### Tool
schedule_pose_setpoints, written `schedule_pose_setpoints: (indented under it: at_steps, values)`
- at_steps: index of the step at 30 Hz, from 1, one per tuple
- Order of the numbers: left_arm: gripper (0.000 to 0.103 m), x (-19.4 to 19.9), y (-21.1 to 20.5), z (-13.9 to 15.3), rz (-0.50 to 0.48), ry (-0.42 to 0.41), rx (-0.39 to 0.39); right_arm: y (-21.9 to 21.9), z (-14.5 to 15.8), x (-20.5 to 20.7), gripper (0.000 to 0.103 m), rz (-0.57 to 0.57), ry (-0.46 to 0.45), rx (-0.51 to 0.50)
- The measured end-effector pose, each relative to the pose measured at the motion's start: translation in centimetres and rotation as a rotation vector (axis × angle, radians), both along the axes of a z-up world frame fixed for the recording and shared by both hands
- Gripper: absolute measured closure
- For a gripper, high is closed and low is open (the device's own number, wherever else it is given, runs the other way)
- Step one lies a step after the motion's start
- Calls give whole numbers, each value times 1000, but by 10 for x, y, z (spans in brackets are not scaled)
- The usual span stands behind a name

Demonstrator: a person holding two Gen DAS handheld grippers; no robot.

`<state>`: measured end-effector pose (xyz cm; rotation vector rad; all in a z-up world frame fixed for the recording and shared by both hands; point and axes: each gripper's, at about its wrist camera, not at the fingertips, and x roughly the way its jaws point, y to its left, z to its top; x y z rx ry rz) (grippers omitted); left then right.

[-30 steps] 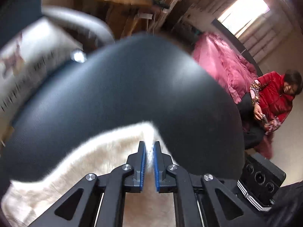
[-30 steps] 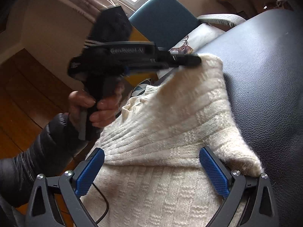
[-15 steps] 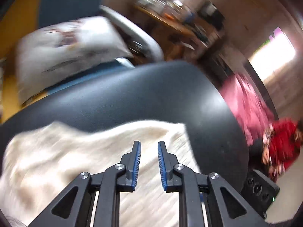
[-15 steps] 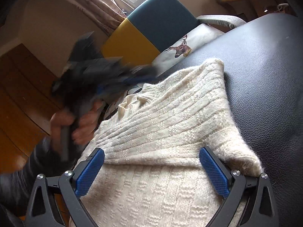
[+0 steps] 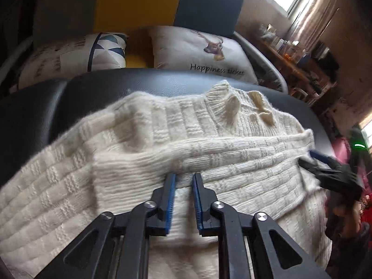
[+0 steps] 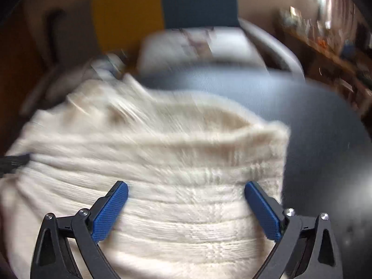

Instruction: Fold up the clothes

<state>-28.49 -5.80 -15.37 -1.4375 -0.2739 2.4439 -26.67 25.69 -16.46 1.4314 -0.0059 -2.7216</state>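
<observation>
The left tool has its fingers slightly apart over a folded sleeve of the cream sweater. The right tool, spread wide, hovers over the sweater's right side. The sweater lies on a black leather seat, cushions beyond.

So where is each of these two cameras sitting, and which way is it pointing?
Left wrist: mounted on the left gripper, it looks along its two narrowly parted fingers over the cream sweater toward the deer cushion; the right gripper shows at the right edge.
Right wrist: mounted on the right gripper, fingers wide apart, it looks, blurred, over the same sweater.
Shared: the sweater, the black leather surface, the cushion and the yellow and teal chair back.
</observation>
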Motion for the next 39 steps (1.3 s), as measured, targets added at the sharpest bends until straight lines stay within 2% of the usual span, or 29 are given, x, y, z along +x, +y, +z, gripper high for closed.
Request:
schedule_pose_setpoints:
  at_steps: [5,7,9,10,13,19,22,26,30,33,39]
  values:
    - [88,8,-5,0,57,-2,72,3,3,1,0,-17,-21,-5]
    - [85,13,-14,4,88,-43,210,4,12,3,0,-32,-37,-21]
    - [82,33,-41,7,148,-69,377,0,29,17,0,-32,5,-74]
    - [82,44,-56,6,186,-75,426,-3,36,25,0,-22,21,-115]
    - [82,94,-119,1,339,-81,552,-26,45,54,0,27,21,-221]
    - [80,229,-270,-13,761,-40,648,-79,29,107,0,97,-13,-330]
    - [74,294,-336,-19,977,-2,676,-98,21,121,0,113,-28,-326]
    - [67,343,-394,-31,1163,12,726,-115,21,130,0,122,-39,-316]
    - [65,336,-411,-48,1179,-22,776,-126,30,136,0,133,-37,-296]
    - [64,318,-412,-54,1167,-13,821,-134,37,137,0,150,-30,-277]
    - [64,279,-403,-55,1154,-18,796,-151,46,125,0,184,-36,-247]
